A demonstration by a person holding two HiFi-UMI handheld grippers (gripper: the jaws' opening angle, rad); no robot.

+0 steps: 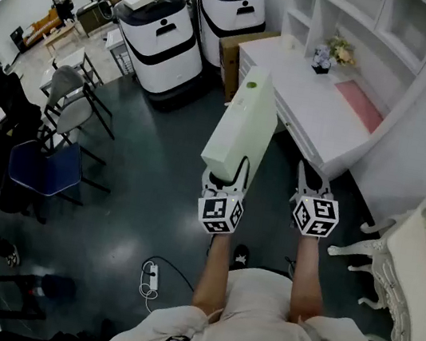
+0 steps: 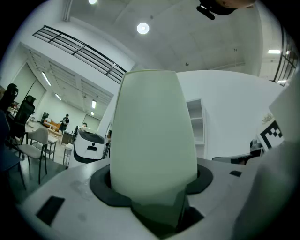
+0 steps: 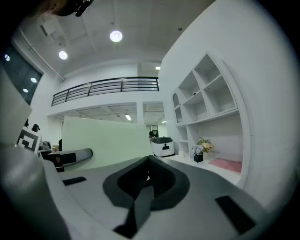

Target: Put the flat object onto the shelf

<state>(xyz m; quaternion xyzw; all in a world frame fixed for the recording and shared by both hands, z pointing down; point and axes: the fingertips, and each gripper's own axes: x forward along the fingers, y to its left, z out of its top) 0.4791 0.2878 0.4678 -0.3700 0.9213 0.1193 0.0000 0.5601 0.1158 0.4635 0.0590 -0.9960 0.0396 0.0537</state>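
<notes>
The flat board (image 1: 242, 126) is held on edge above the floor, before the white desk (image 1: 303, 112), clamped between the wide-set jaws of the left gripper (image 1: 225, 182). The right gripper (image 1: 306, 177) is closed and empty. Only the board's narrow edge is seen in the left gripper view; its broad face and the shelf (image 3: 206, 98) are shown in the right gripper view.

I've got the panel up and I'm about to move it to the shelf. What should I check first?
1. Grip: left gripper clamped on the flat panel: ok.
2. Spare hand: right gripper shut, holding nothing: ok.
3. Target: shelf compartments in view look bare: ok.
4. Bare desk under it: not ok; flowers and a pink mat sit there.
5. Panel fits a compartment: cannot tell.
</notes>
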